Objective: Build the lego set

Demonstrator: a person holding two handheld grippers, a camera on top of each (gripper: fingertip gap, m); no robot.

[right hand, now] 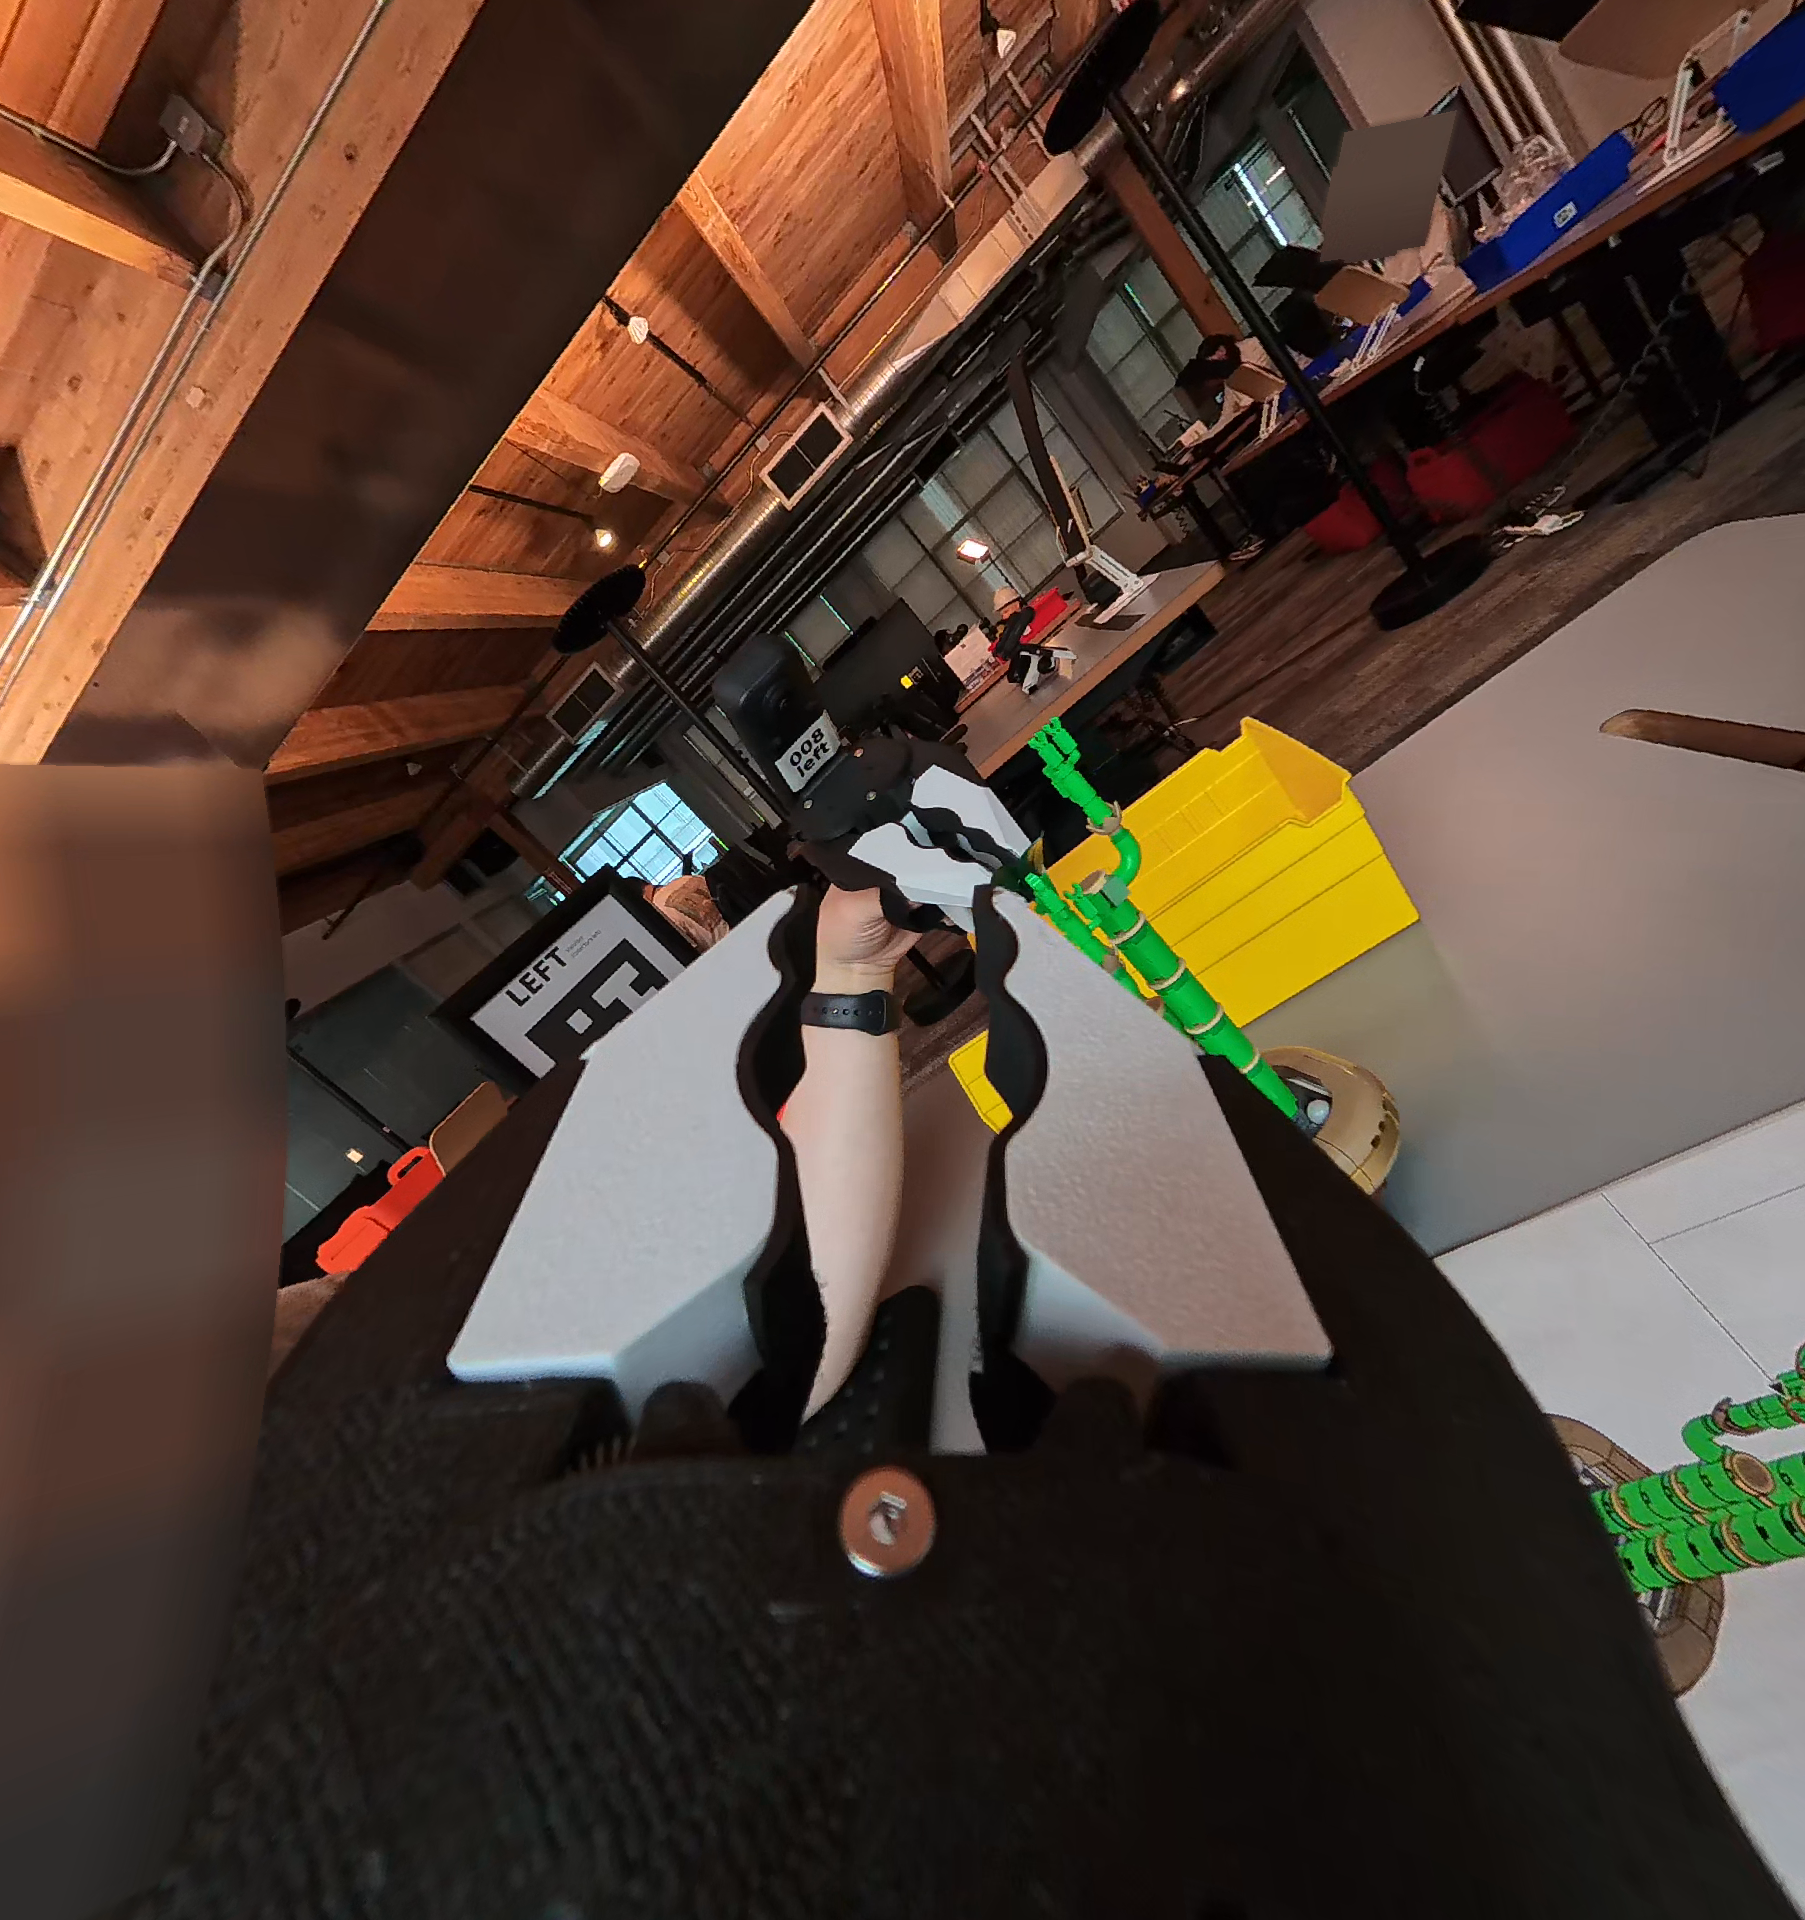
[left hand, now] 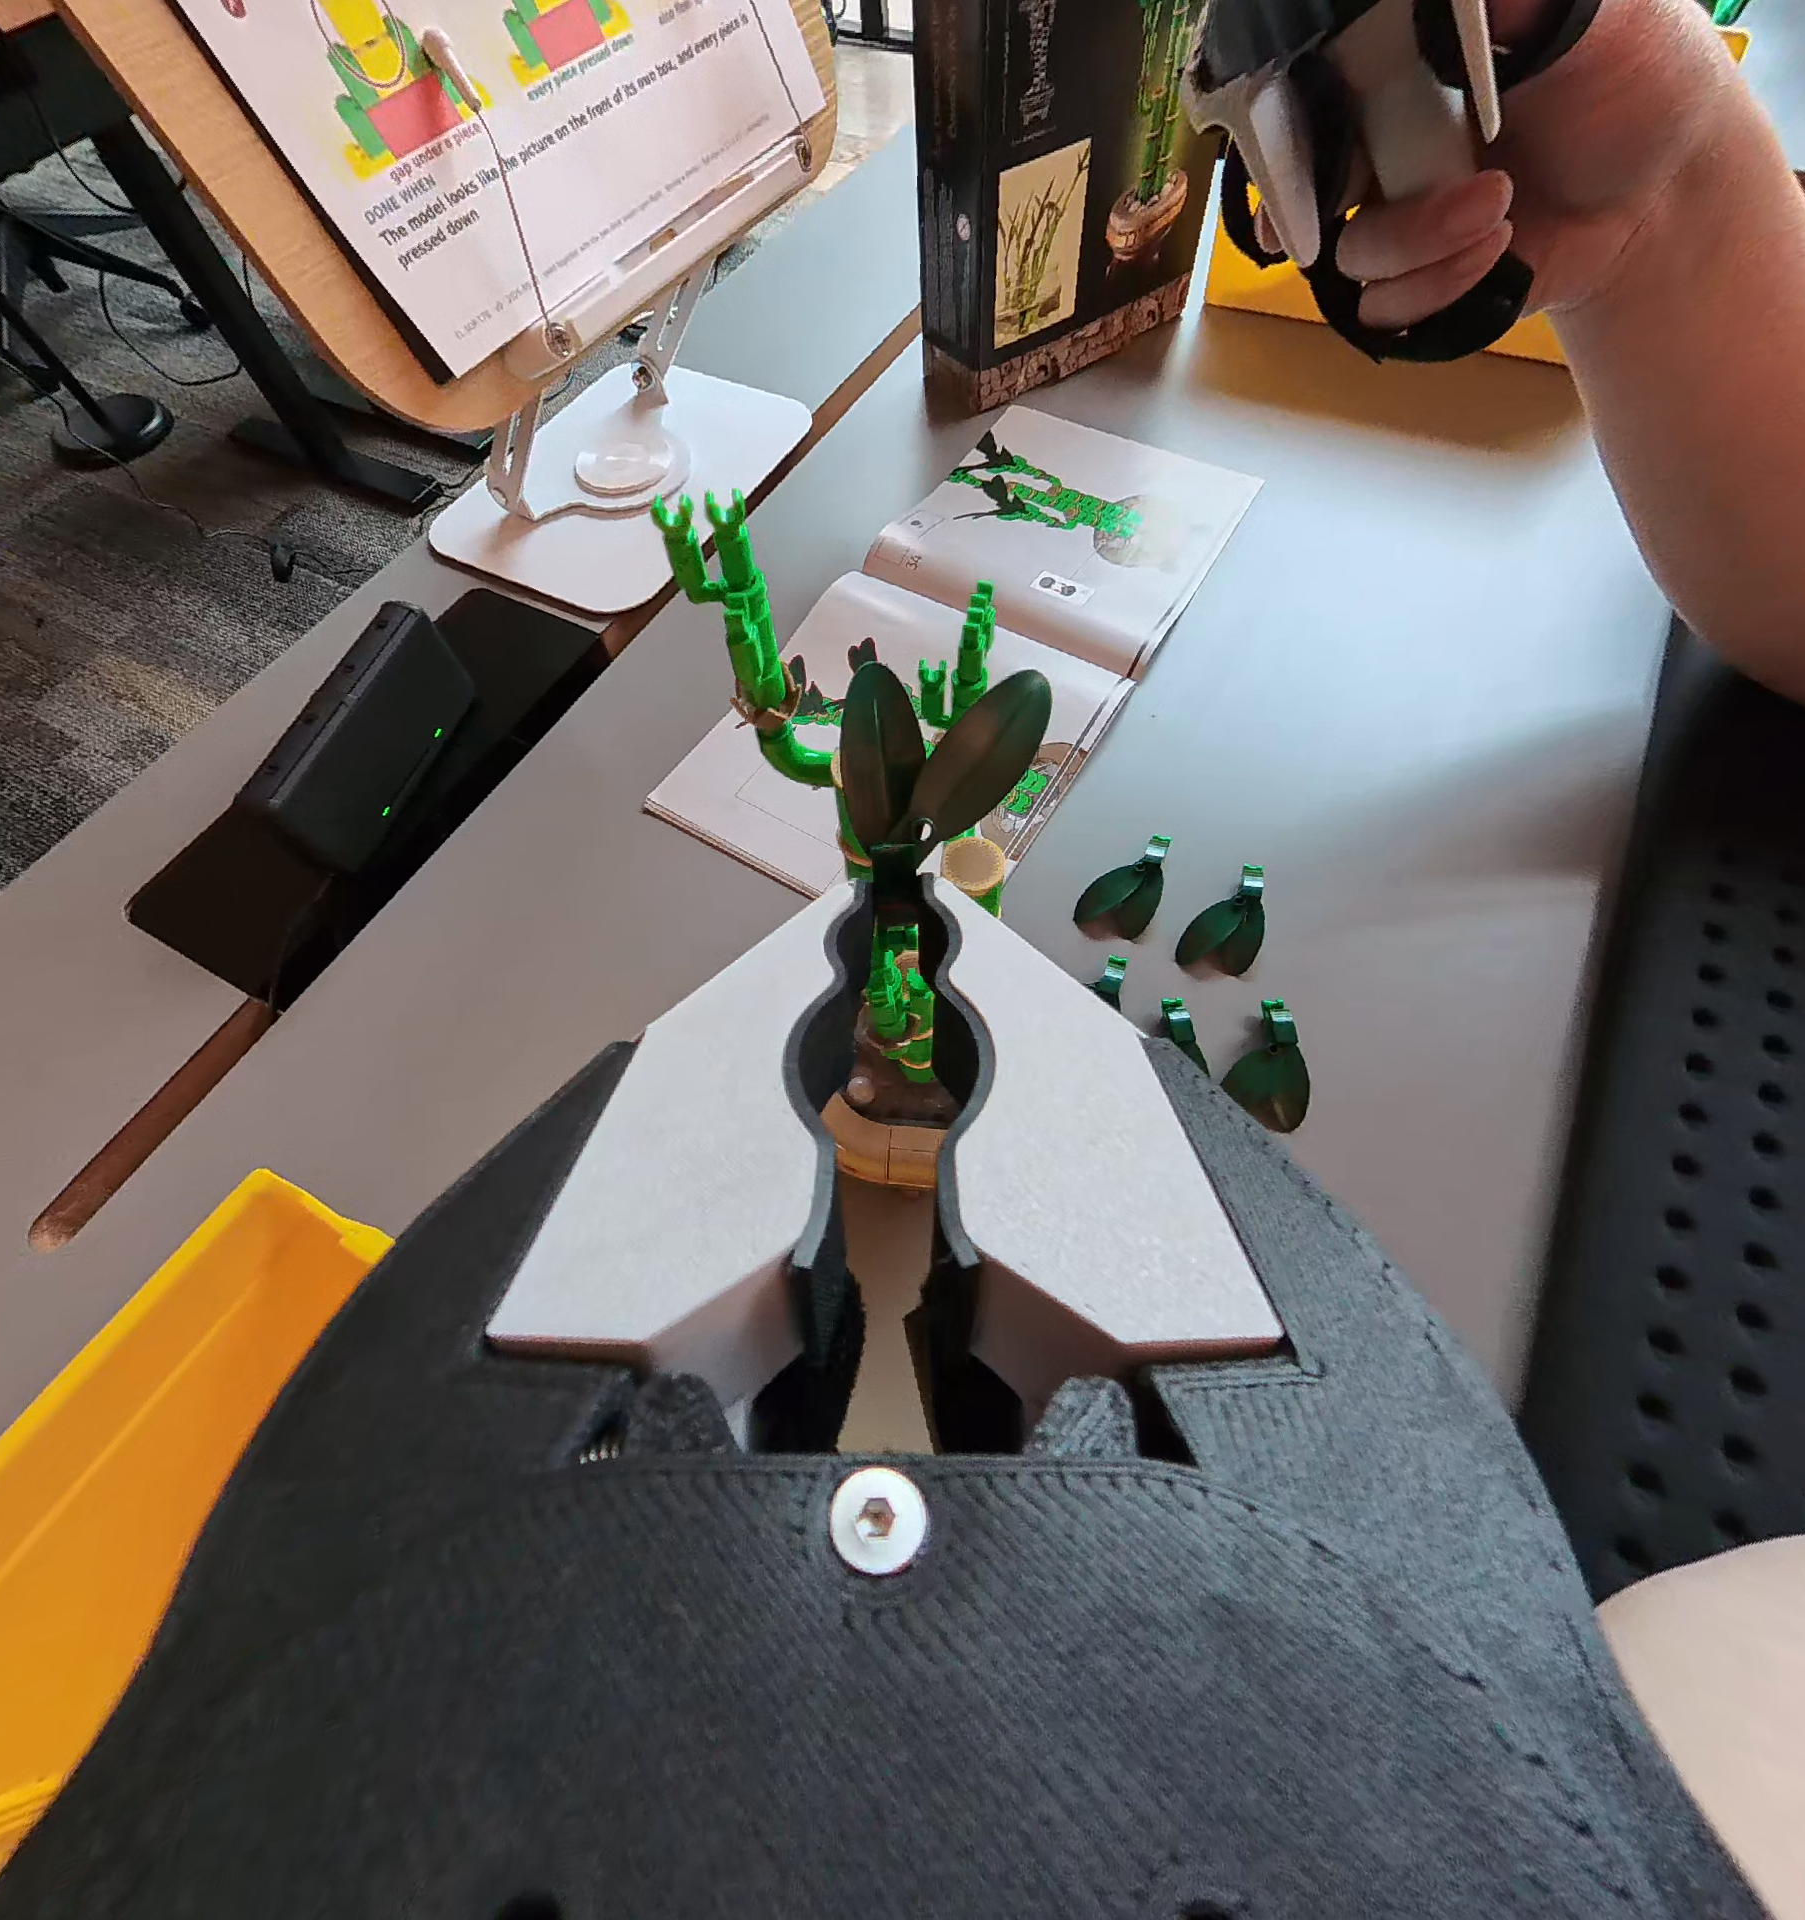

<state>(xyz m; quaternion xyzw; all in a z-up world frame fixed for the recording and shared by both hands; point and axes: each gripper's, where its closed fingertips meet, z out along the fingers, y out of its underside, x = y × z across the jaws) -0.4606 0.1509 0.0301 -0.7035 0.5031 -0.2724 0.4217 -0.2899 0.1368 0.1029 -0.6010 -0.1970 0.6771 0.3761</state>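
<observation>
Left wrist view puts my left gripper (left hand: pixel 893 883) right over the bamboo model (left hand: pixel 882 997), its jaws closed to a narrow slit at the tips and pinching the clip of a dark green leaf pair (left hand: pixel 929 764), whose blades fan out above the tips. The model stands on the grey counter (left hand: pixel 1397 727) in its tan pot (left hand: pixel 882 1148), just in front of the open instruction booklet (left hand: pixel 981 634). I judge the build well along: pot and several bright green stalks (left hand: pixel 737 613) are up, but the stalk-tip clips I can see stand bare. Five more leaf pieces (left hand: pixel 1225 925) lie loose on the counter to the right of the model, so most of the foliage is left to fit.

In the right wrist view my right gripper (right hand: pixel 887 1039) is lifted and tipped toward the ceiling, well apart from the model, jaws parted and empty. The set box (left hand: pixel 1064 187) stands beyond the booklet, and a yellow bin (left hand: pixel 129 1382) sits at the near left.
</observation>
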